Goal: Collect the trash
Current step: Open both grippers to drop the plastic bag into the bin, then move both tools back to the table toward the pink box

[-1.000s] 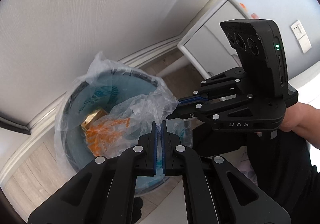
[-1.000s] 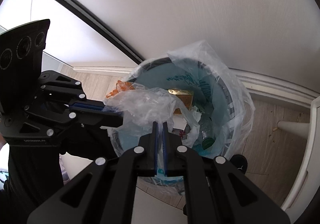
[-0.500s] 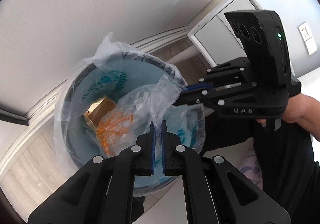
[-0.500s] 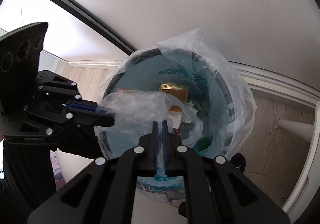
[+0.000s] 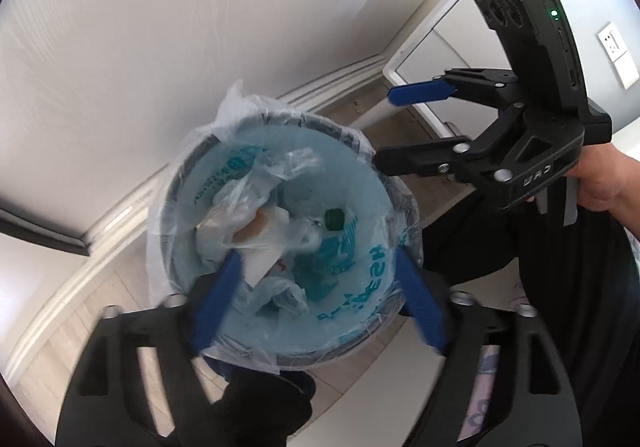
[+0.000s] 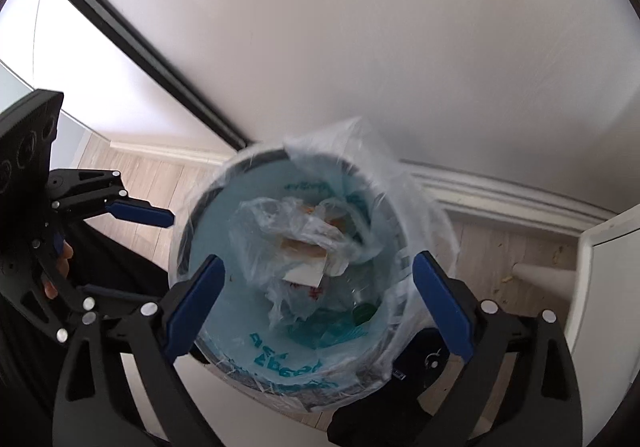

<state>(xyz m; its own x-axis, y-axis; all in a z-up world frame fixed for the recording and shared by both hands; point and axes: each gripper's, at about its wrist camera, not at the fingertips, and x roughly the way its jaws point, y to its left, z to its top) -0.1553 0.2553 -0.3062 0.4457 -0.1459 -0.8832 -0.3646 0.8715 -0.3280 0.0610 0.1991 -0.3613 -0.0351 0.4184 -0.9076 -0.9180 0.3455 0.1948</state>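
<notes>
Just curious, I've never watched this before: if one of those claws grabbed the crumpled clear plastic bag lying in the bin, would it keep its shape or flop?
The crumpled clear plastic bag is thin, wrinkled film, so it would probably sag and fold. It looks light, though the paper scraps showing through it add some weight. Smooth film might slip between the blue pads unless bunched. Both grippers' jaws are opening, with nothing between them.

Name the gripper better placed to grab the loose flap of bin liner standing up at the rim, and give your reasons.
Left, narrowly. The liner flap rises on the wall side of the bin. The left gripper is opening above the bin, empty. The right gripper, also opening and empty, sits off the bin's side.
</notes>
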